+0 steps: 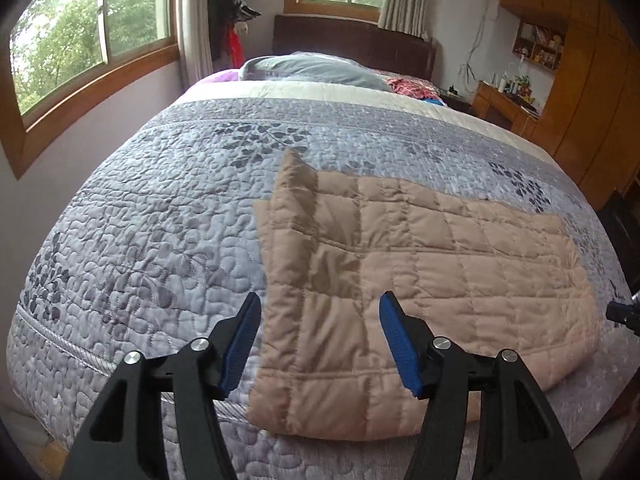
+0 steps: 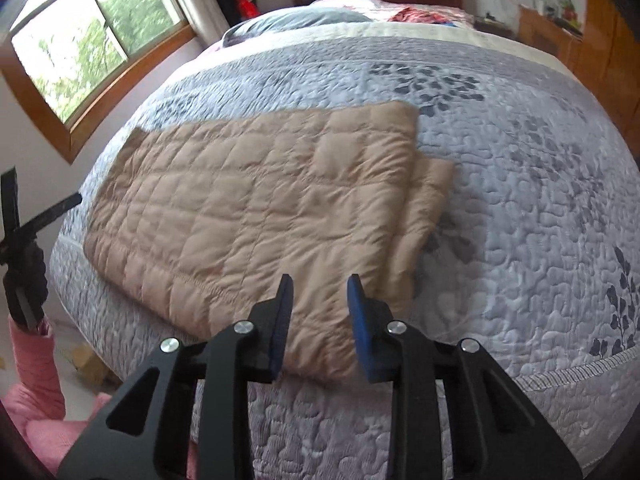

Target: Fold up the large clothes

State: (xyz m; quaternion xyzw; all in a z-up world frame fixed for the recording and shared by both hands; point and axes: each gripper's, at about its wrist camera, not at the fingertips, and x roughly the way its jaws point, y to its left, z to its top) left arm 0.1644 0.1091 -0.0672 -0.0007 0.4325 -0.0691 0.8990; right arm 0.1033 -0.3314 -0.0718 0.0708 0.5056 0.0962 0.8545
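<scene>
Fingers (image 1: 394, 332) of both grippers stand apart, holding nothing; the tan quilted garment (image 2: 248, 208) lies folded on the bed (image 2: 520, 208); perhaps one fold remains.

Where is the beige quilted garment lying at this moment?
The beige quilted garment lies folded flat on the grey bedspread, near the bed's foot edge, in both wrist views.

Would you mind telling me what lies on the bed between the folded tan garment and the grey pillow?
Only bare quilted bedspread separates the tan garment from the grey pillow; both wrist views show it.
</scene>
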